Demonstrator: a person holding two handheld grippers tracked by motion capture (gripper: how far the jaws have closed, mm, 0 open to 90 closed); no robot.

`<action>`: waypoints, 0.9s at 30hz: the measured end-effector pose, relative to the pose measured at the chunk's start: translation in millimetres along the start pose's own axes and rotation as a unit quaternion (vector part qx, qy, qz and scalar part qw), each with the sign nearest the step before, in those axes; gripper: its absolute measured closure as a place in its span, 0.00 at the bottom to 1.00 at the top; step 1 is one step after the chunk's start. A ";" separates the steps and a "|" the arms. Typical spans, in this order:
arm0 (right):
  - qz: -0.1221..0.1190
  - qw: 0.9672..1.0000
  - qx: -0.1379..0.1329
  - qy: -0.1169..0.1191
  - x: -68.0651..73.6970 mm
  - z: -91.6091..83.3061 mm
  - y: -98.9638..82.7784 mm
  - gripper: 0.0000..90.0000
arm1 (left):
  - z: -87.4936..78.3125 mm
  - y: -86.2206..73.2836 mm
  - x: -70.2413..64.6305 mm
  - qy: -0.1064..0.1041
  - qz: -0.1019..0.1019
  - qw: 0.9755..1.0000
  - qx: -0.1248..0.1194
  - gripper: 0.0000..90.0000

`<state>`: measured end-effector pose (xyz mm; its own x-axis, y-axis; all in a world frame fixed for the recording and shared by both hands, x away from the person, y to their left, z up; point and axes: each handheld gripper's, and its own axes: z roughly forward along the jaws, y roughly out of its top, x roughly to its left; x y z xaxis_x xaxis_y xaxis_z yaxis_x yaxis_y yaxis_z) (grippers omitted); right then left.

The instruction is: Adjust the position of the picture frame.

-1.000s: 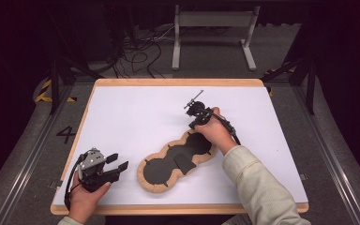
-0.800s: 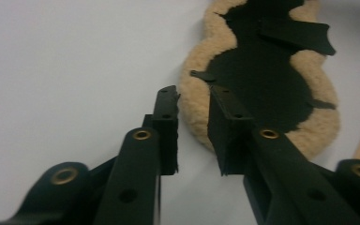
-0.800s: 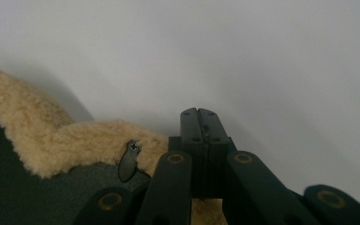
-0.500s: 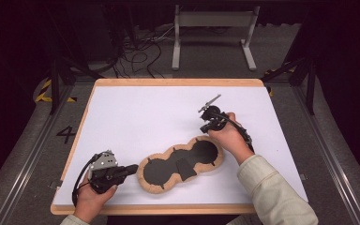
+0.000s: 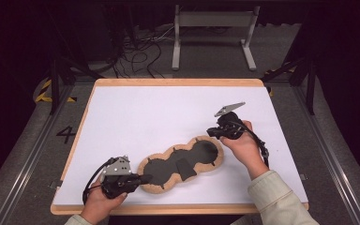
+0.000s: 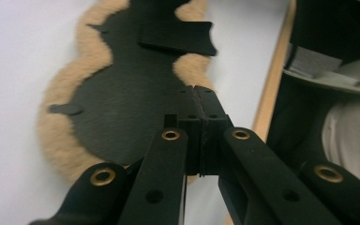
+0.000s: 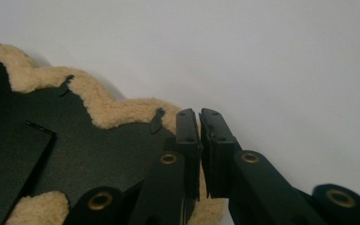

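We see a white table top (image 5: 168,117) with a wooden rim (image 5: 178,82). At twelve o'clock beyond it stands a pale metal frame (image 5: 213,28); a tangle of dark cables (image 5: 140,56) lies at eleven. At nine o'clock the floor bears a painted number four (image 5: 66,135), with yellow-black tape (image 5: 44,91) at ten o'clock from it.
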<state>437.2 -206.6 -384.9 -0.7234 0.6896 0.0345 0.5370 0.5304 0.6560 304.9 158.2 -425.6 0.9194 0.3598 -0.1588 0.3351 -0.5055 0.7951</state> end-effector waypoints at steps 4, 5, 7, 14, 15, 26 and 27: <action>0.000 1.000 -0.016 0.002 5.1 -8.2 -8.3 0.94 | 8.4 2.5 -4.7 -0.025 0.016 0.999 0.020 1.00; 0.006 1.000 -0.028 0.006 6.2 -11.1 -11.0 0.94 | 10.9 2.4 -5.7 -0.031 0.016 0.999 0.028 1.00; 0.012 0.999 -0.042 0.013 8.1 -15.1 -17.4 0.93 | 15.9 2.5 -5.8 -0.035 0.024 0.998 0.043 1.00; 0.011 0.999 -0.042 0.006 11.2 -19.8 -29.6 0.92 | 28.8 4.9 -11.3 -0.061 0.052 0.993 0.090 1.00; 0.013 0.999 -0.043 0.006 10.9 -21.2 -30.8 0.92 | 29.9 5.6 -12.9 -0.063 0.058 0.992 0.096 1.00; 0.028 0.998 -0.050 0.005 8.6 -27.8 -40.6 0.91 | 48.7 5.1 -14.2 -0.079 0.073 0.981 0.163 1.00; 0.029 0.998 -0.049 0.005 8.5 -28.0 -41.0 0.91 | 50.5 4.7 -15.0 -0.074 0.073 0.980 0.172 1.00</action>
<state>396.8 -236.3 -390.4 -0.6961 0.7132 0.0821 0.5338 0.4377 0.7235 303.0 110.8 -449.0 0.9738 0.1598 -0.1621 0.2248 -0.7859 0.5760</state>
